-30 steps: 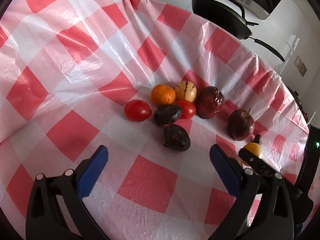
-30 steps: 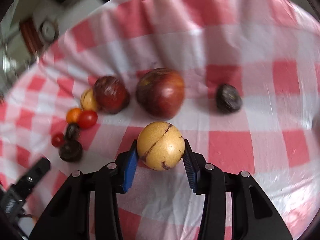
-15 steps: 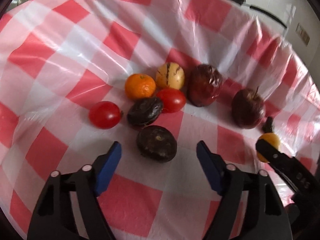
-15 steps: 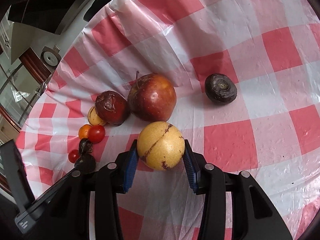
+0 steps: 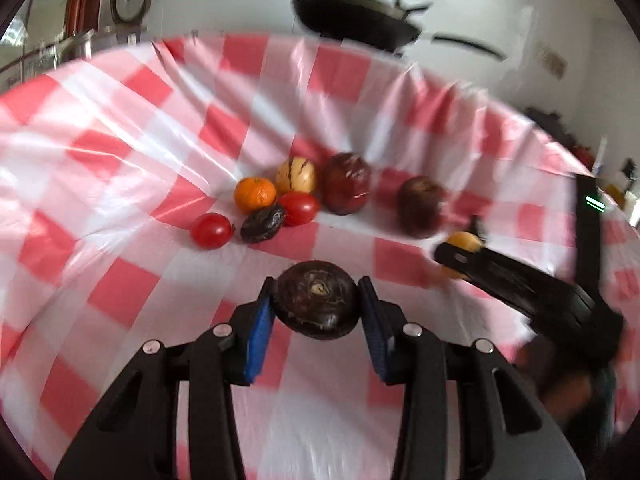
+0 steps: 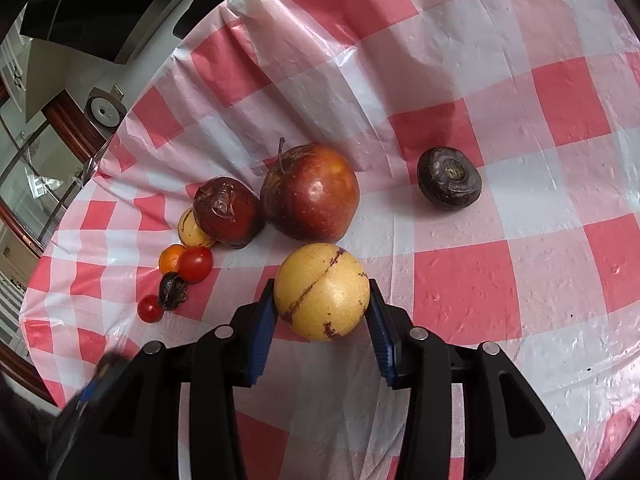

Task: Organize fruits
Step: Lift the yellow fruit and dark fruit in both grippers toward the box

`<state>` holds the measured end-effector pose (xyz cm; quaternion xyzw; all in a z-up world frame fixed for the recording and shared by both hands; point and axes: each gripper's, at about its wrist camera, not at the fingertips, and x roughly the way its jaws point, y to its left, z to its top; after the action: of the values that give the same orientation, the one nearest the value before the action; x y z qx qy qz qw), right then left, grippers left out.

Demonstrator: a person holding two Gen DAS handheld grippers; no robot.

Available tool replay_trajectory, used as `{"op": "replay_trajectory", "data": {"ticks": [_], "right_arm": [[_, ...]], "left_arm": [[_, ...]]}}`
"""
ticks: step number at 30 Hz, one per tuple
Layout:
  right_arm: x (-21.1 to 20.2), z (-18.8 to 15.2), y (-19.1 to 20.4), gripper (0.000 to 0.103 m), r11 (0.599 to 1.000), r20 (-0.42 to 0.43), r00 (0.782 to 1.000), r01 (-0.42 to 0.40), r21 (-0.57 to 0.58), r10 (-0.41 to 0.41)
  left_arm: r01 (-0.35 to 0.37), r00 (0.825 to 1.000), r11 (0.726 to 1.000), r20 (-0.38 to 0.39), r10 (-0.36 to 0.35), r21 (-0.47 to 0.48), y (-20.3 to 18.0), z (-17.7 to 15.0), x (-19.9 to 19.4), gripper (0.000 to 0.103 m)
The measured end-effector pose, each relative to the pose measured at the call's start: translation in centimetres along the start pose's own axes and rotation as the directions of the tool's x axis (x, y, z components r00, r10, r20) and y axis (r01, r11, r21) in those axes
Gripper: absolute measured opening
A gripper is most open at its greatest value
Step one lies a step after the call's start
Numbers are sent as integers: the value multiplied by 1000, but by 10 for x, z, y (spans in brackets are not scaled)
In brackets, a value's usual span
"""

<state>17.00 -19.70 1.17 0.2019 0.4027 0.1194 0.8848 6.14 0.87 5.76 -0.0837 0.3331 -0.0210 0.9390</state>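
cloth on my worktop (image 6: pixel 460 92): red-white check | fruit in my right gripper (image 6: pixel 322 297): yellow, brown streaks | fruit in my left gripper (image 5: pixel 316 299): dark brown | apple (image 6: pixel 310 192): red | tomatoes (image 6: pixel 195 264): red | mandarin (image 5: pixel 255 194): orange | my pads (image 6: pixel 262 330): blue

A round yellow fruit (image 6: pixel 322 290) with a brown stripe sits near, squeezed between blue pads. Just behind it stands a big red apple (image 6: pixel 310 192) with its stem up. A wrinkled dark red fruit (image 6: pixel 226 212) touches the apple's left side. Farther left, small fruits bunch together: two red tomatoes (image 6: pixel 195 263), an orange one (image 6: pixel 170 258) and a dark one (image 6: pixel 173 291). Far right, a dark round fruit (image 6: pixel 449 178) lies alone. Another dark fruit (image 5: pixel 316 300) is pinched between blue pads.
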Motion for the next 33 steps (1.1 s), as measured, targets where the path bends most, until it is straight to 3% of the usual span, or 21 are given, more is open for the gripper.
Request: {"op": "replay_trajectory", "data": {"ticks": [2, 5, 8, 12, 17, 21, 24, 33], "right_arm": [[0, 0, -1, 43, 1000, 0, 1000, -5, 4, 5], [-1, 0, -1, 43, 1000, 3, 1000, -7, 3, 7], [0, -1, -1, 43, 1000, 0, 1000, -8, 3, 8], [-3, 0, -3, 43, 1000, 10, 1000, -16, 11, 16], [-8, 1, -10, 43, 999, 32, 999, -28, 42, 27], [-17, -4, -8, 43, 999, 50, 999, 7, 43, -9], [-28, -22, -9, 43, 996, 9, 1000, -6, 84, 6], [-95, -103, 23, 43, 1000, -31, 999, -17, 13, 17]], "left_arm": [[10, 999, 1000, 33, -10, -2, 6, -16, -16, 41], [83, 996, 995, 46, -80, -56, 15, -15, -26, 41], [61, 996, 997, 67, -58, -42, 16, -10, -24, 41], [94, 996, 989, 11, -93, -117, 27, -9, -16, 41], [74, 997, 984, -15, -78, -160, 37, -9, -6, 41], [56, 998, 982, 2, -57, -179, 45, -10, -8, 41], [28, 999, 986, 32, -23, -162, 46, -14, -22, 41], [42, 996, 986, 82, -29, -164, 62, -50, -92, 41]]}}
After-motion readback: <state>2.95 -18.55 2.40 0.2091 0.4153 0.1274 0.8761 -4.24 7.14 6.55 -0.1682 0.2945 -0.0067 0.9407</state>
